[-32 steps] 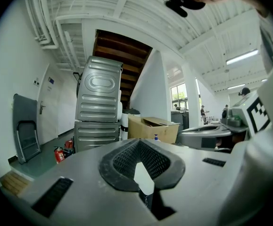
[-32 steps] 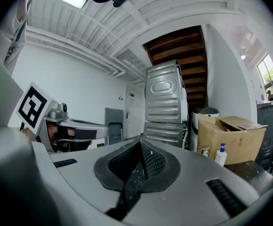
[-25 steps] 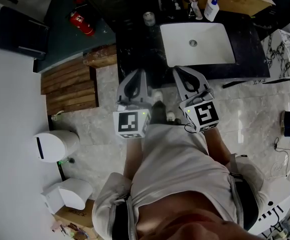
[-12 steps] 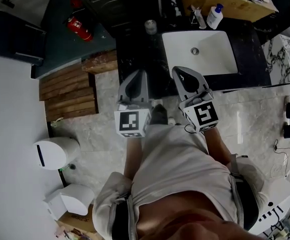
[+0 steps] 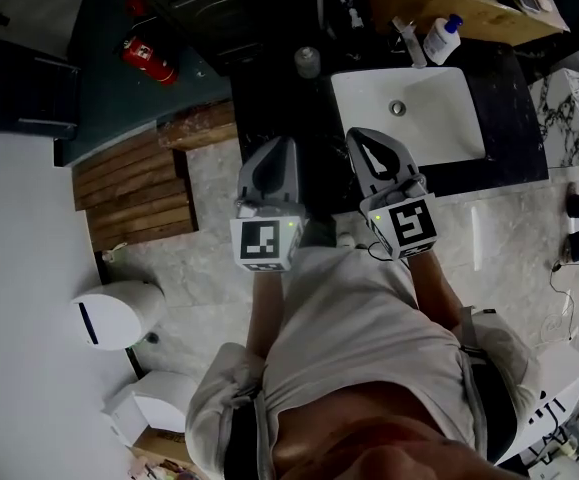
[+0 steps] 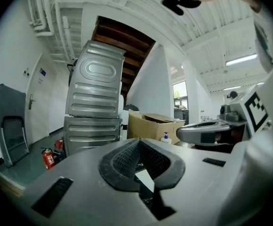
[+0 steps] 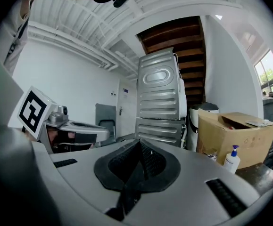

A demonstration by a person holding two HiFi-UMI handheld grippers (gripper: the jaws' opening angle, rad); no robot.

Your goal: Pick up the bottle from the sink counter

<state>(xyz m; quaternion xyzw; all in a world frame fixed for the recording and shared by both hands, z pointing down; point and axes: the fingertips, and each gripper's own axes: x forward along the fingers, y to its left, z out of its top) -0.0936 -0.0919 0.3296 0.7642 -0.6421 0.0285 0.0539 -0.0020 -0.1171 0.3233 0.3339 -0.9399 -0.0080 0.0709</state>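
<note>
On the left, the left gripper [image 5: 272, 160] has its jaws closed together, with nothing between them. Beside it, the right gripper [image 5: 372, 153] is closed and empty too. Far right, the pump bottle [image 5: 442, 38] stands on the dark counter [image 5: 504, 88] behind the white sink [image 5: 439, 128], well apart from both.

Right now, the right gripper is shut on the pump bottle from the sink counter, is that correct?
Not quite. The right gripper is shut, fingers together, but on nothing. The pump bottle stands untouched on the sink counter, well beyond it, as the right gripper view shows.
</note>
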